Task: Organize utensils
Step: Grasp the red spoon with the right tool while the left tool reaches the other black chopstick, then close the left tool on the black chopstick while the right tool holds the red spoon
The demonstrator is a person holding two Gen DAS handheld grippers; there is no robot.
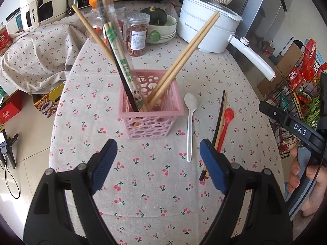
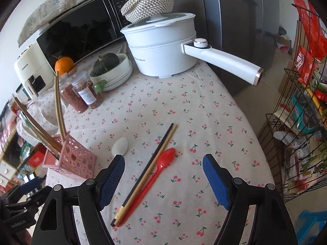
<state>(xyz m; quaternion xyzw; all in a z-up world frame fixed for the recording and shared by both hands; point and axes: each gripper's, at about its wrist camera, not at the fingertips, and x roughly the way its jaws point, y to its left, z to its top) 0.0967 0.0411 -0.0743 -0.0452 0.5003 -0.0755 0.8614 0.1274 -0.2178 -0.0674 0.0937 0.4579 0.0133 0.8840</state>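
A: How are the two tongs seen to stand?

B: The left gripper (image 1: 158, 159) is spread wide with nothing between its blue pads; only cherry-print tablecloth (image 1: 143, 183) is framed there. The right gripper (image 2: 163, 175) is likewise wide apart and nothing is gripped, though a black chopstick (image 2: 147, 169), a bamboo chopstick (image 2: 152, 172) and a red spoon (image 2: 161, 167) lie on the cloth between its fingers.

A: Where are the utensils found?

B: A pink perforated basket (image 1: 151, 110) is stood near the table's middle, with several chopsticks (image 1: 184, 57) leaned upright in it. Just right of it a white spoon (image 1: 190, 118) is laid flat; further right lie the loose pair and the red spoon, side by side.

A: And beyond?

B: A white pot (image 2: 163, 51) is set at the far edge.
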